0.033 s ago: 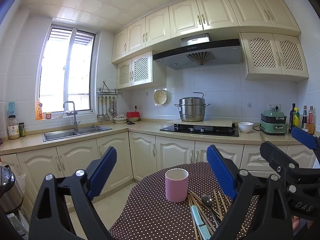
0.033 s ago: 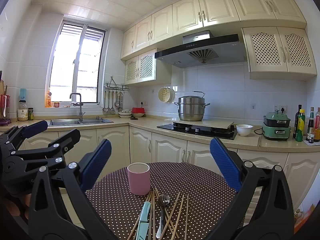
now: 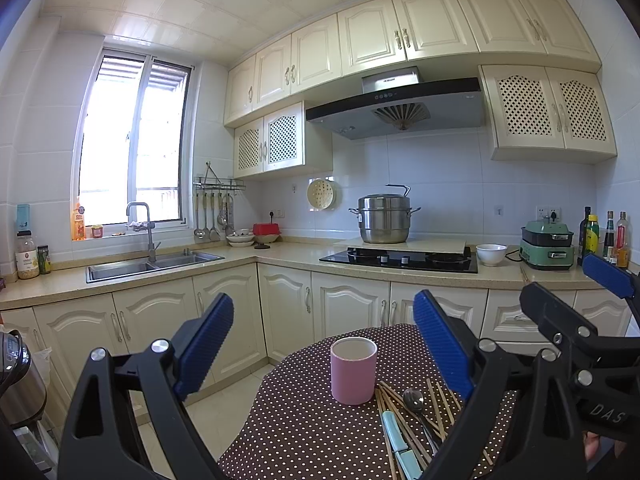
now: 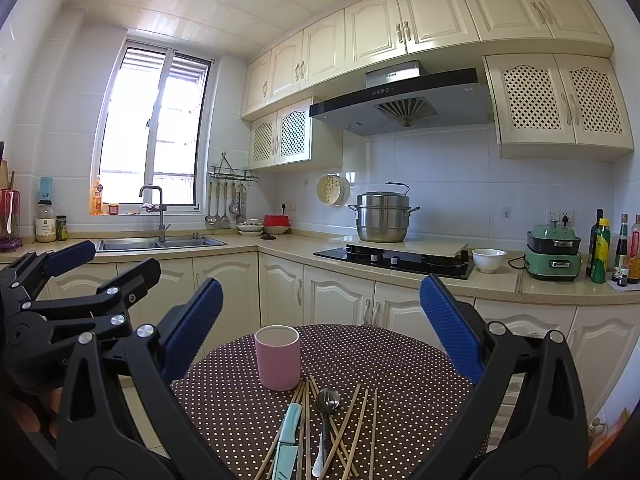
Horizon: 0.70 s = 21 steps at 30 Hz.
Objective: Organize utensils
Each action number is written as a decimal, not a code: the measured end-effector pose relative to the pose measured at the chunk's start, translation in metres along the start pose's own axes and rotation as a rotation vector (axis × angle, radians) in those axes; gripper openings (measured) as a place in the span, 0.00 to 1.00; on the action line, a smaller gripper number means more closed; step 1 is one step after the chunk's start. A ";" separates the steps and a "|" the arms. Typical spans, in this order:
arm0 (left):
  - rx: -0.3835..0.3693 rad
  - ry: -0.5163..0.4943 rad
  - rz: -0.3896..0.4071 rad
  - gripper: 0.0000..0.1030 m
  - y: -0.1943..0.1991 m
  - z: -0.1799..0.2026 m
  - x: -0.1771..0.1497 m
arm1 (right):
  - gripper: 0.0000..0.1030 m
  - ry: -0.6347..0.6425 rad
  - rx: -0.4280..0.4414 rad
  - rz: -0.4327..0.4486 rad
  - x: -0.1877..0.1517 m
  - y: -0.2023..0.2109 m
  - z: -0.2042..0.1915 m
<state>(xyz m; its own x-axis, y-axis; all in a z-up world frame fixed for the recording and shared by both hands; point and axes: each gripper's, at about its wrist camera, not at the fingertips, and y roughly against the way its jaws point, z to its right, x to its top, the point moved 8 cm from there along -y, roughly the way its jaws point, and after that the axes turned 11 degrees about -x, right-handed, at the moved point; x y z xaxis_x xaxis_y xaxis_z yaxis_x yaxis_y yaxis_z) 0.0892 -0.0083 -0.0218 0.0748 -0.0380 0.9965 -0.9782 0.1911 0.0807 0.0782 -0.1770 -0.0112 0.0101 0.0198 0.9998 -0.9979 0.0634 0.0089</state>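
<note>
A pink cup stands upright on a round table with a brown dotted cloth. Just in front of it lie several wooden chopsticks, a metal spoon and a light-blue-handled utensil, all in a loose pile. My left gripper hangs open above the table's near left side, holding nothing. My right gripper is open too, above the pile, with nothing between its fingers. Neither gripper touches the cup or the pile.
Behind the table runs an L-shaped counter with a sink, a hob bearing a steel pot, a white bowl, a green cooker and bottles. A steel appliance stands at the far left.
</note>
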 end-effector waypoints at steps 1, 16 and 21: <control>0.000 0.000 0.000 0.87 0.000 0.000 0.000 | 0.94 0.000 0.000 -0.001 0.000 0.000 0.000; 0.001 -0.001 -0.004 0.87 0.000 -0.001 0.000 | 0.94 -0.002 0.001 -0.005 0.001 -0.001 0.002; -0.001 -0.001 -0.011 0.87 -0.002 -0.002 -0.001 | 0.94 -0.003 -0.003 -0.011 0.000 -0.002 0.002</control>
<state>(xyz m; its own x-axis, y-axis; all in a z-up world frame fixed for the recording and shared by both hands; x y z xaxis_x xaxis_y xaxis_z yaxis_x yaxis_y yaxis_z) 0.0909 -0.0069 -0.0225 0.0857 -0.0410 0.9955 -0.9772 0.1915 0.0920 0.0803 -0.1788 -0.0110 0.0209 0.0164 0.9996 -0.9976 0.0662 0.0197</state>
